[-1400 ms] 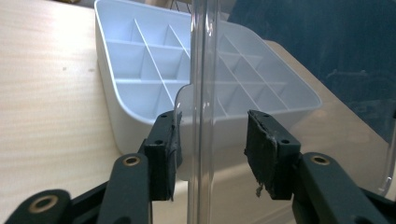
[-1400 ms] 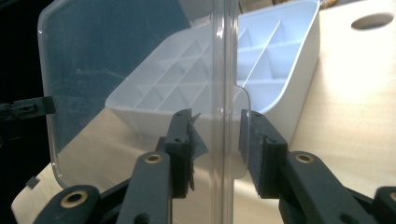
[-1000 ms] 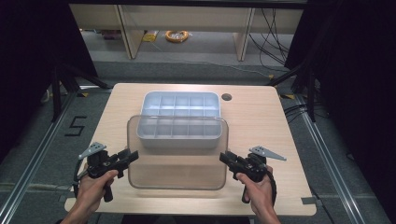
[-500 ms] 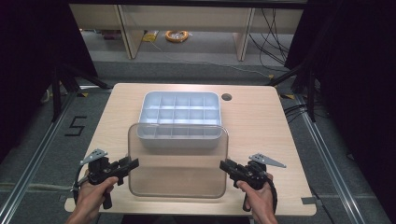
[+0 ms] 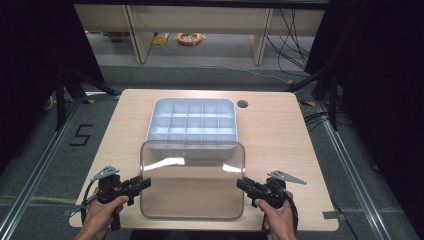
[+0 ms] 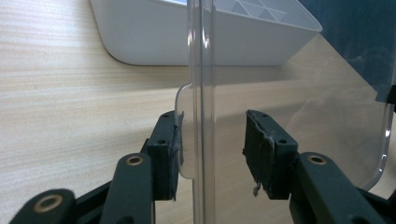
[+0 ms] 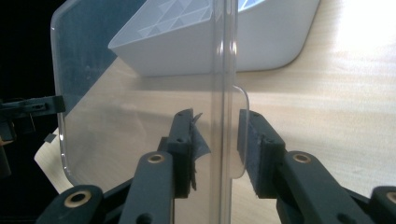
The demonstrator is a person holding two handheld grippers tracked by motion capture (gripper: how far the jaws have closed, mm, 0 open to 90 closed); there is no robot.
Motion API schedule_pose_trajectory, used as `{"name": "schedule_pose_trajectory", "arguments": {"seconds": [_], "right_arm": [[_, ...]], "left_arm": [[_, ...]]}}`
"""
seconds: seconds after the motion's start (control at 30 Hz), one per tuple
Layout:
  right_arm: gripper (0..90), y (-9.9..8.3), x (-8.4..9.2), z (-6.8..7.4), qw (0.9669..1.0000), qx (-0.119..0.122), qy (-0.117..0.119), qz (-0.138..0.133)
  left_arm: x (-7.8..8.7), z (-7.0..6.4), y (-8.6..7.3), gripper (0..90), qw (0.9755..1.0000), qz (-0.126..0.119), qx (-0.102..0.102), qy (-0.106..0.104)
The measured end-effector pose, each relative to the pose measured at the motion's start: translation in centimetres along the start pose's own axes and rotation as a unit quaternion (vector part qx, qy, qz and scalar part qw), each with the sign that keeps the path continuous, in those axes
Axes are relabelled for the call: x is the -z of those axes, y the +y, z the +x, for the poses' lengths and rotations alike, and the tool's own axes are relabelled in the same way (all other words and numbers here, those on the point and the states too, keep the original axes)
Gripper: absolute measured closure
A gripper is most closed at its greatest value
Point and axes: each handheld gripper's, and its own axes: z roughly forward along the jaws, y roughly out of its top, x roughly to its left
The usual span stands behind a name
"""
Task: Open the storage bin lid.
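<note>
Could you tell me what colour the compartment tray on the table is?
White; the tray shows best in the high view.

Between the earlier pictures and now, the clear lid (image 5: 192, 181) comes toward the person's edge of the table (image 5: 300, 150) and sinks lower. A second ago its far edge overlaps much of the white compartment tray (image 5: 193, 124), reaching well past the tray's near rows; half a second ago it covers only the nearest row; now it overlaps just the tray's near wall, so all the compartments lie uncovered. The left gripper (image 5: 141, 184) and the right gripper (image 5: 243, 185), clamped on the lid's two side edges, draw back with it toward the bottom of the high view, and both hands sit closer to the table's near edge than before.
</note>
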Motion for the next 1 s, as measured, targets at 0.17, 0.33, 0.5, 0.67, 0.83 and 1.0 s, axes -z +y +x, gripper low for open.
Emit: {"name": "schedule_pose_trajectory", "arguments": {"seconds": [0.17, 0.33, 0.5, 0.67, 0.83, 1.0], "right_arm": [[65.0, -0.4, -0.1, 0.0, 0.9998, -0.018, -0.004, 0.011], [64.1, -0.6, 0.0, -0.2, 0.9996, -0.020, -0.006, 0.017], [63.4, -1.0, -0.2, 0.1, 0.9988, -0.041, -0.006, 0.028], [62.2, -1.3, -0.4, -0.1, 0.9983, -0.043, -0.014, 0.036], [61.0, -1.4, -0.6, -0.4, 0.9988, -0.020, -0.018, 0.042], [60.1, -1.6, -0.6, -0.3, 0.9982, -0.019, -0.021, 0.053]], "left_arm": [[-0.1, -0.3, -0.7, 54.6, 0.9999, 0.007, -0.011, 0.002], [-0.2, -0.3, -1.2, 54.2, 0.9998, 0.016, -0.009, 0.001], [-0.4, 0.0, -1.4, 53.5, 0.9997, 0.025, -0.001, 0.000], [-0.6, 0.2, -1.6, 53.0, 0.9994, 0.035, 0.006, -0.002], [-0.7, 0.2, -1.7, 52.2, 0.9989, 0.046, 0.001, 0.001], [-0.9, 0.5, -1.9, 51.3, 0.9981, 0.061, -0.004, -0.002]]}}
